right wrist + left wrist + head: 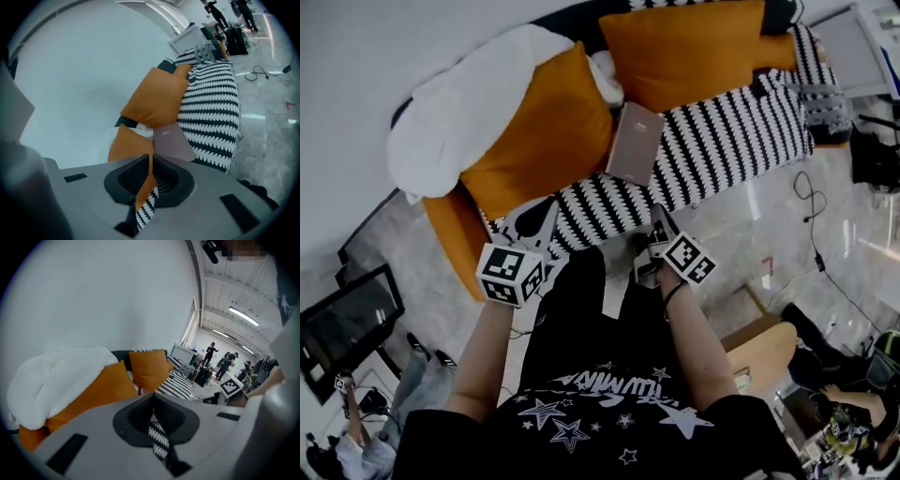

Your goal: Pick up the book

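One flat rectangular book is being seen upper centre on striped fabric.
It is being flanked by two orange cushions; left gripper and right gripper are being held clenched, empty.

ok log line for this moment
book: flat on striped sofa, untouched | left gripper: jaws shut, empty | right gripper: jaws shut, empty
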Demonstrator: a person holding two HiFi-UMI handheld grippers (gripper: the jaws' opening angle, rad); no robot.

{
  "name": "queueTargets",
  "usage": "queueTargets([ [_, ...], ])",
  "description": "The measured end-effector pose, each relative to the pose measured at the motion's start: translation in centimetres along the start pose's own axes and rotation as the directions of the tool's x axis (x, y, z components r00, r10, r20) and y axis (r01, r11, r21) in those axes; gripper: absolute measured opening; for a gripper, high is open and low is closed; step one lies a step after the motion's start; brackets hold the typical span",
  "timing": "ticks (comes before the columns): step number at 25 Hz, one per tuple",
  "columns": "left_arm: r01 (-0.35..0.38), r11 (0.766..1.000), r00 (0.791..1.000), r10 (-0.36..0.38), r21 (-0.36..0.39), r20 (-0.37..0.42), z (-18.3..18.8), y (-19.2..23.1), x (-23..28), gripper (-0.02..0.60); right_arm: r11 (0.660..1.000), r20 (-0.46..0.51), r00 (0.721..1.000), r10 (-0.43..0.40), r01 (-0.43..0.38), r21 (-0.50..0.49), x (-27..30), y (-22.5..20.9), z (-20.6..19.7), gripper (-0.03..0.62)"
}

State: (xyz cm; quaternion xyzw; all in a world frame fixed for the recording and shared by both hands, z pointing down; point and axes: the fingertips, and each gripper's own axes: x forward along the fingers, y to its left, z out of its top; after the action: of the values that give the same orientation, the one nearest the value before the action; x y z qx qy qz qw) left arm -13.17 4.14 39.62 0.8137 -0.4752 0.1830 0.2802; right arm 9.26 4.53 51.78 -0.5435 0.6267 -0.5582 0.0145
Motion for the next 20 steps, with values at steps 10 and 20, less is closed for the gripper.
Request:
queueTargets([
  [10,0.066,0.997,0.995,-0.064,0.035,-0.071,-3.0,4.0,1.6,0.009,0.981,-0.016,0.999,-0.039,0.042,0.189,7.3,-1.4,-4.3,0.056],
  [20,0.079,0.996,0.985,-0.072,0.038,-0.157,-6.2,5.6,4.0,0.009,0.828,0.055,0.998,-0.031,-0.005,0.560,12.8,-4.3,-6.4,0.204],
])
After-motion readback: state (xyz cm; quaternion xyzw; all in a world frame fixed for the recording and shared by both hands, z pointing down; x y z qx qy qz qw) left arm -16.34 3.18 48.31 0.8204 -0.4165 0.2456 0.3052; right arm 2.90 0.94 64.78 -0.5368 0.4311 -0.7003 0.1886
